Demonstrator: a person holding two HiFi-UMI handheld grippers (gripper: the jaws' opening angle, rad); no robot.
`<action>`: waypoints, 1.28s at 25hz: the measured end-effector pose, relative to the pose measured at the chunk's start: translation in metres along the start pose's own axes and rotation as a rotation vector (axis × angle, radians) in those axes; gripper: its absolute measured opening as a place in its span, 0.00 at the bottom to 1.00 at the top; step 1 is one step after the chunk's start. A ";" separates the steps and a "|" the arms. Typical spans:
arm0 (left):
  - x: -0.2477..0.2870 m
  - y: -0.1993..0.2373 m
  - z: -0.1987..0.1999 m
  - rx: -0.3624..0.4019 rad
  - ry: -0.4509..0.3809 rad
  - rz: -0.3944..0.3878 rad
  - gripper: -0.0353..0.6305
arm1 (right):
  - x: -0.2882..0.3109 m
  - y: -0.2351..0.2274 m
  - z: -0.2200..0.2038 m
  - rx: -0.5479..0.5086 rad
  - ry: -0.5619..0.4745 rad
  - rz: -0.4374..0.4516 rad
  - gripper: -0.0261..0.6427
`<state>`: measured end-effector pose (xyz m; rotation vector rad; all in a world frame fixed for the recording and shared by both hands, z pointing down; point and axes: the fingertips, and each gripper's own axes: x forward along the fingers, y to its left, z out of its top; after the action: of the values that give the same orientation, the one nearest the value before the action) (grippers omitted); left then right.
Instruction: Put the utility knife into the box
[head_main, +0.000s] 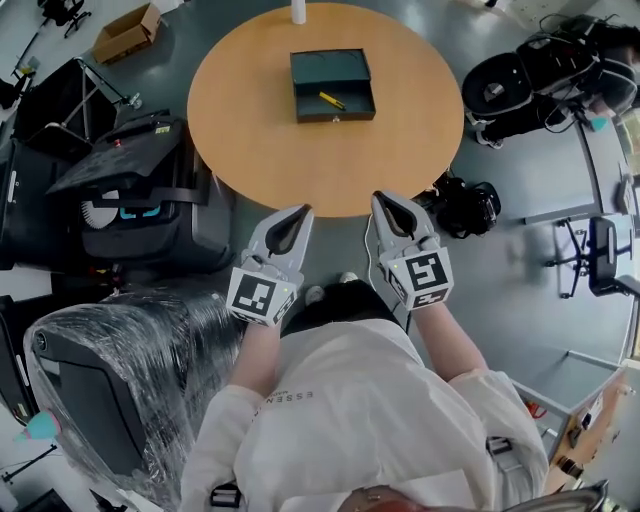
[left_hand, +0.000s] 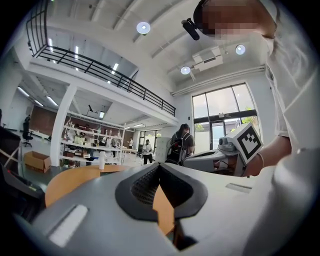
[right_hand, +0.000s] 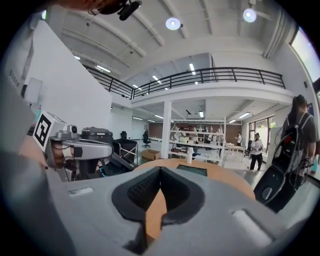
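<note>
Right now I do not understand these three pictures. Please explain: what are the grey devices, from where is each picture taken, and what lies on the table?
There is no robot: a person holds a two-jaw gripper in each hand. The head view looks down from the person's head at the left gripper and the right gripper, in front of a round wooden table. On it lies an open dark green box with what looks like the yellow utility knife inside, and a white bottle stands at the far edge. The other two pictures come from a camera on each gripper. Both grippers are shut and hold nothing.
</note>
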<state>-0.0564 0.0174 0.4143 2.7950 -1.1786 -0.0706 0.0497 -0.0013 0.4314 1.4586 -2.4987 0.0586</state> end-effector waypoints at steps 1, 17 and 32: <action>-0.002 -0.007 0.001 0.012 0.003 -0.011 0.07 | -0.005 0.001 0.000 -0.008 -0.003 -0.002 0.03; -0.006 -0.043 0.021 0.077 -0.027 0.027 0.07 | -0.049 0.002 0.001 -0.031 -0.019 0.068 0.03; 0.001 -0.042 0.028 0.098 -0.032 0.016 0.07 | -0.036 -0.005 -0.001 -0.025 -0.014 0.091 0.03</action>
<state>-0.0280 0.0434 0.3819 2.8790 -1.2442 -0.0585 0.0710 0.0270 0.4237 1.3397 -2.5661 0.0333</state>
